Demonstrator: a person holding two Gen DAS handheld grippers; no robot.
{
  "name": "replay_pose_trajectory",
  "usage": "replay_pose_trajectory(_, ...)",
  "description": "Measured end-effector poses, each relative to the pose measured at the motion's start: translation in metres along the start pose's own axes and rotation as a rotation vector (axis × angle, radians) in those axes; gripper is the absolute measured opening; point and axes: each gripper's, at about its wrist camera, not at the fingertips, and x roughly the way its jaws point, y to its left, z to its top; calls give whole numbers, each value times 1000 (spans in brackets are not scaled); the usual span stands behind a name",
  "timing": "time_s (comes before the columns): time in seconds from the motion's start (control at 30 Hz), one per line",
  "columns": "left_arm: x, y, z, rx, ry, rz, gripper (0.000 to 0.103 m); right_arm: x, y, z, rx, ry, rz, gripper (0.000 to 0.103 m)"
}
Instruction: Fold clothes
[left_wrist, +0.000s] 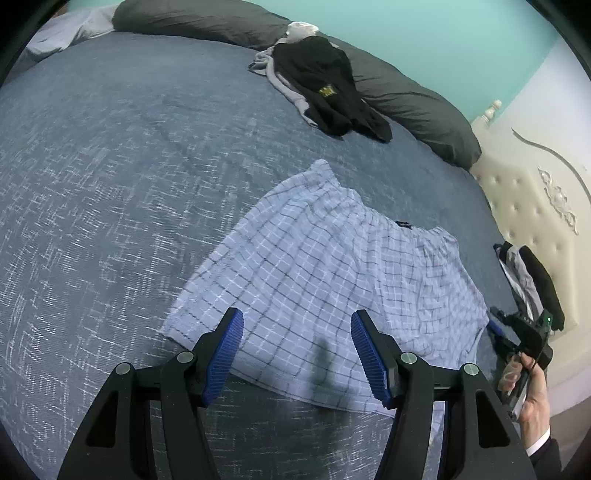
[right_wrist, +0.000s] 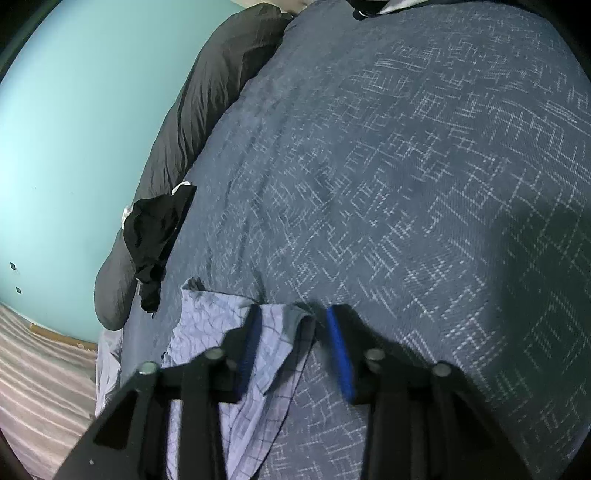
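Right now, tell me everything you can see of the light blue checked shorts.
The light blue checked shorts look like thin woven cotton with dark and white grid lines. They lie spread nearly flat on the blue patterned bedspread, gathered waistband away from the left gripper. One edge lies between the right gripper's open jaws.

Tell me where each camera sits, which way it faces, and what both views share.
Left wrist: on the left tool, angled down over the checked shorts; its open fingers, right hand show.
Right wrist: on the right tool, facing across the bed; fingers astride the shorts' edge.
Shared: shorts, bed, black garment, dark pillow.
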Motion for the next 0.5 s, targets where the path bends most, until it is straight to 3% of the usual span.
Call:
replay_pose_trajectory(0.07,-3,6,2,-17,-8,16,65,2,-2,-1,15,6,12,10)
replay_pose_trajectory(0.17,-7,15,6,-34,-20,42,65,3,1,-1,10,5,3,4)
replay_pose_trajectory(0.5,-10,53,10,-125,-26,106,65,-3,-1,3,20,-38,-20,1)
